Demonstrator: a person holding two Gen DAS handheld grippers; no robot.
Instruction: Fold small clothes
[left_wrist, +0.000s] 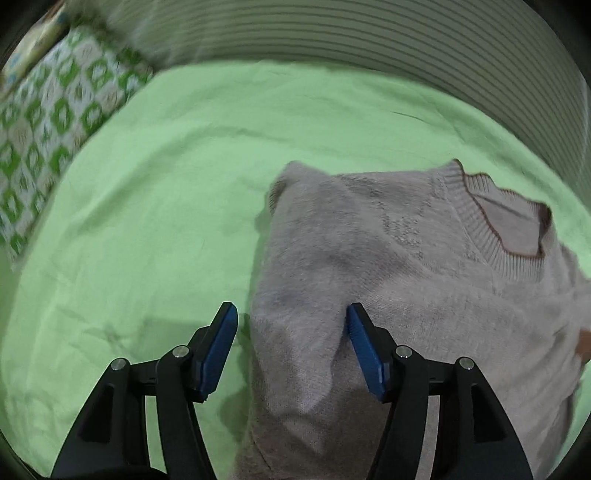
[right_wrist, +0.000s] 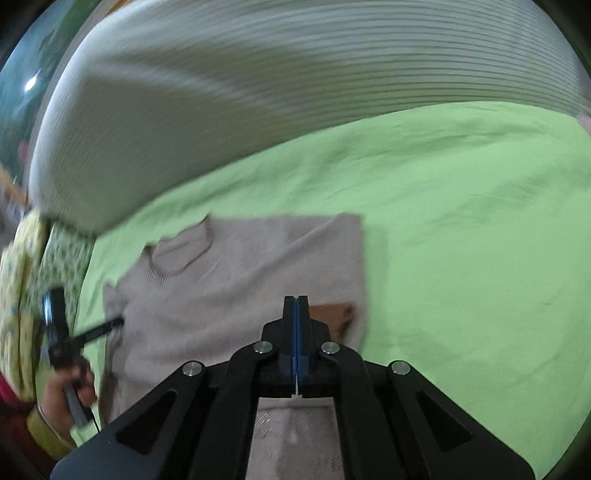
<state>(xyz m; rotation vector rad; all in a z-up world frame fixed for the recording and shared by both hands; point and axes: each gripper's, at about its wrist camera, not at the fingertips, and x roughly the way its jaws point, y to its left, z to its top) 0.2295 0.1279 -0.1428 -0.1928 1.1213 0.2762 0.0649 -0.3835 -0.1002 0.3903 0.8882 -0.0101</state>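
While the beige sweater (left_wrist: 388, 295) lies flat on the green sheet (left_wrist: 147, 221), my left gripper (left_wrist: 291, 314) stands wide apart astride its folded left edge. To the right, my right gripper (right_wrist: 295, 301) is pressed fully together, gripping nothing visible, above the sweater's lower part near a brown patch (right_wrist: 332, 312).

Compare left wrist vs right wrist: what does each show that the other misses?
Left wrist only: the left tool open, its right finger pressing into the sweater, and the collar's ribbing up close.

Right wrist only: the right tool shut above the sweater's lower part, a brown patch near the right edge, the person's hand holding the other tool, and the sweater's full outline.

Both: the sweater, green sheet, striped pillow and patterned cloth.
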